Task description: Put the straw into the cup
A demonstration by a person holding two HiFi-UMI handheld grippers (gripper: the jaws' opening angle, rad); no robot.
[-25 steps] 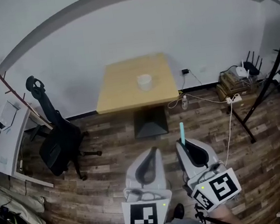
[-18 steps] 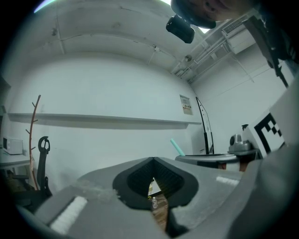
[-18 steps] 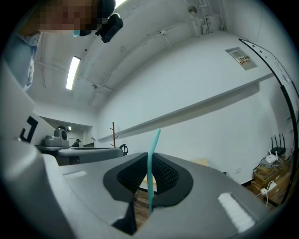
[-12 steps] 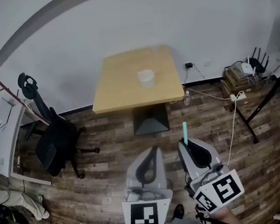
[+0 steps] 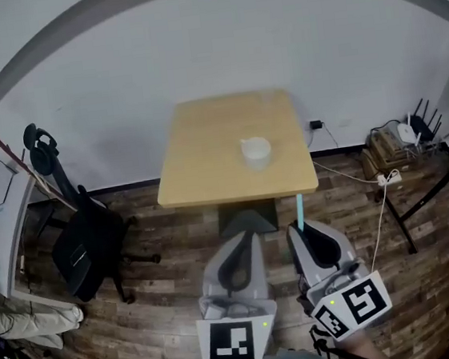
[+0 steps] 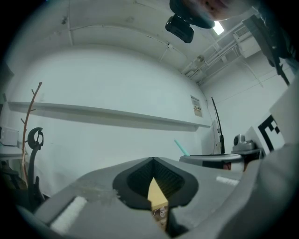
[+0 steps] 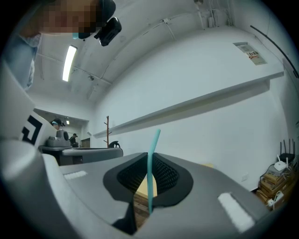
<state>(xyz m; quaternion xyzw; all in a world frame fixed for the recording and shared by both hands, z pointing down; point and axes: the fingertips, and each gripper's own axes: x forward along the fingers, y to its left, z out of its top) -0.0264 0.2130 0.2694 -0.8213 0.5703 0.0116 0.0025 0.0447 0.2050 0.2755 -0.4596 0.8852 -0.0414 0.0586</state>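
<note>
Straw, teal, pinched low in right claw, long axis upright with a slight lean, free end rising above the tips toward the far side. Cup, white, mouth up, near centre of counter, well apart from straw, lying far and a little left of right claw; free end probably to be carried out over the mouth and tipped downward to enter. Left claw closed, nothing between its tips, just beside right claw on the near side, about as distant from cup.
</note>
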